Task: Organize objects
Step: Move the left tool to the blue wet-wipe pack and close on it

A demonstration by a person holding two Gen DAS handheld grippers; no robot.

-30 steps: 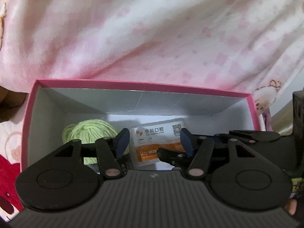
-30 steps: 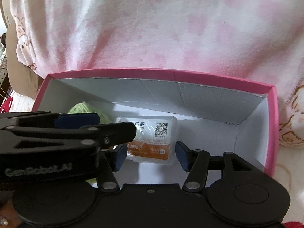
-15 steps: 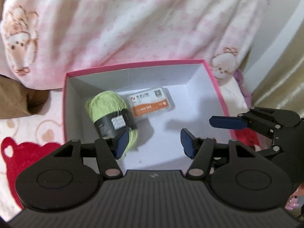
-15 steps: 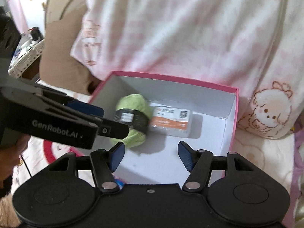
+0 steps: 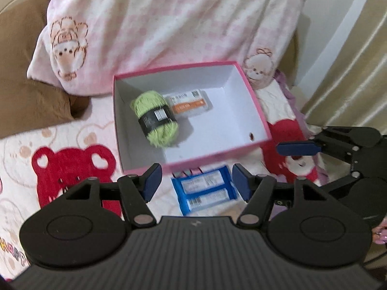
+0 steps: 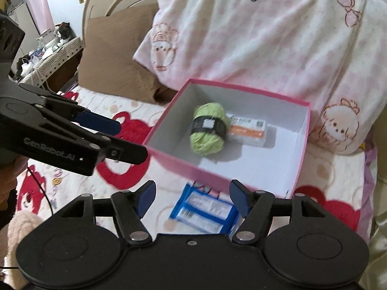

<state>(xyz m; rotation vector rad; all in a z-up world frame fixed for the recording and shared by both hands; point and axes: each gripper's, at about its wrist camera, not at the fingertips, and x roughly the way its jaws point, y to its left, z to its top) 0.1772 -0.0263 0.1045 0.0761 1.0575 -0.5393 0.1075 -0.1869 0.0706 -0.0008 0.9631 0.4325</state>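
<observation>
Here, a pink box (image 5: 256, 111) sits on a bed's bear-print sheet (image 5: 72, 169) against a pink blanket (image 6: 266, 36), holding green yarn (image 5: 154, 118) and an orange packet (image 5: 188, 102). A blue packet (image 5: 205, 189) lies just before it. Both tools, left (image 5: 194, 181) and right (image 6: 191, 197), hang above with jaws apart and empty, having just widened.

one pink box (image 5: 256, 111), one green yarn skein (image 5: 154, 118), one orange-white packet (image 5: 189, 102), one blue packet (image 5: 205, 189)

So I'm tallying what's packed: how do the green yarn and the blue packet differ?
The green yarn lies inside the pink box; the blue packet lies outside it on the bedspread. The yarn is a fuzzy, rounded skein with a black band; the packet is flat and glossy. Neither is held.
</observation>
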